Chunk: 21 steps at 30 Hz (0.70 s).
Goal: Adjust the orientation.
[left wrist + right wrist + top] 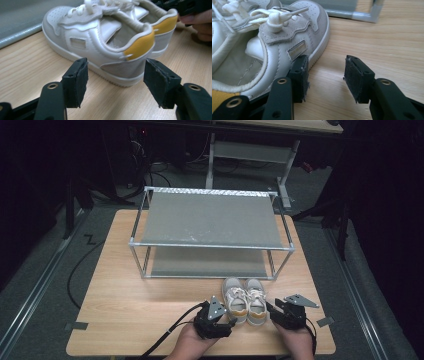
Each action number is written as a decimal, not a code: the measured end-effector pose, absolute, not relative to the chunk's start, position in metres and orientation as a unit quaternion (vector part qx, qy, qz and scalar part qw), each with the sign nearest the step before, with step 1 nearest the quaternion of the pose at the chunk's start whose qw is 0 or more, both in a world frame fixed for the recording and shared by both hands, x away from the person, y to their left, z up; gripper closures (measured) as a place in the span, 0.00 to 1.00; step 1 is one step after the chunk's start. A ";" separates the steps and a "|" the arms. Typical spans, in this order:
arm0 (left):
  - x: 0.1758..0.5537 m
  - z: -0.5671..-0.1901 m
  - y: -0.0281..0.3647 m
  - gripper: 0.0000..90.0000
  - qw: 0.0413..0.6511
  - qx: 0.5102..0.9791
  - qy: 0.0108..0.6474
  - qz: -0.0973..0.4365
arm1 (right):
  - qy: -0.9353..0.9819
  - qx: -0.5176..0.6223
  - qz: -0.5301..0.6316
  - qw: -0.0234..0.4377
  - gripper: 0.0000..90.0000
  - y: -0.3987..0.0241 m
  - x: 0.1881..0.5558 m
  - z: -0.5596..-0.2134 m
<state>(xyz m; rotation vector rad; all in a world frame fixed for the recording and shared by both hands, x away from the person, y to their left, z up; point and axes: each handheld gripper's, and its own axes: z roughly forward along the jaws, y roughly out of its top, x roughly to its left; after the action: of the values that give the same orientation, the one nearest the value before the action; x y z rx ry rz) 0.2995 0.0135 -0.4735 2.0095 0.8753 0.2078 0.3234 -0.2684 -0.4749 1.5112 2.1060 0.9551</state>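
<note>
Both hands come in from the bottom edge of the light wooden table (130, 285), each palm wrapped around the back of its tool and the forearms angled in a bit toward the middle. The left black two-jaw gripper (231, 321) sits low just left of the pair of small white sneakers with yellow heel patches (244, 300), jaws spread and empty, aimed at the heel of the nearer shoe (100, 47) without touching it. The right black two-jaw gripper (270, 307) is on the other side, also released, nothing between the pads; its left pad sits right against the side of the right-hand shoe (269, 50). The sneakers stand side by side near the front edge, long axes running front to back, toes pointing away toward the grey two-tier metal-frame shoe rack (210, 220), heels toward the person.
</note>
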 end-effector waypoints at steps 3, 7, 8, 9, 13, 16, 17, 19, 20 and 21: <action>0.300 -0.473 0.017 0.42 0.454 0.814 0.354 0.082 | 0.747 0.540 0.343 0.184 0.61 -0.266 0.324 -0.475; 0.299 -0.473 0.020 0.42 0.454 0.816 0.349 0.080 | 0.742 0.546 0.348 0.176 0.64 -0.266 0.323 -0.476; 0.299 -0.473 0.020 0.42 0.455 0.816 0.348 0.081 | 0.742 0.546 0.348 0.176 0.64 -0.266 0.323 -0.476; 0.299 -0.473 0.022 0.42 0.456 0.815 0.348 0.079 | 0.744 0.544 0.352 0.162 0.64 -0.261 0.321 -0.476; 0.297 -0.471 0.030 0.41 0.466 0.810 0.348 0.076 | 0.757 0.528 0.343 0.174 0.61 -0.252 0.319 -0.475; 0.296 -0.457 0.041 0.43 0.498 0.785 0.358 0.089 | 0.752 0.535 0.342 0.177 0.55 -0.257 0.322 -0.473; 0.303 -0.448 0.044 0.43 0.508 0.774 0.364 0.097 | 0.750 0.535 0.345 0.179 0.55 -0.259 0.322 -0.473; 0.320 -0.432 0.042 0.44 0.508 0.765 0.380 0.107 | 0.742 0.542 0.347 0.186 0.55 -0.265 0.322 -0.471; 0.335 -0.422 0.040 0.46 0.505 0.761 0.391 0.117 | 0.735 0.548 0.353 0.188 0.54 -0.270 0.323 -0.469; 0.341 -0.421 0.041 0.46 0.498 0.760 0.398 0.125 | 0.733 0.549 0.354 0.189 0.54 -0.273 0.322 -0.469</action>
<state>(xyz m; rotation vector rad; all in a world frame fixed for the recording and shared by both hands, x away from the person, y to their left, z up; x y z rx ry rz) 0.3411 0.0408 -0.4205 1.8404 0.9639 0.3015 0.3225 -0.2727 -0.4687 1.5450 2.0612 0.9948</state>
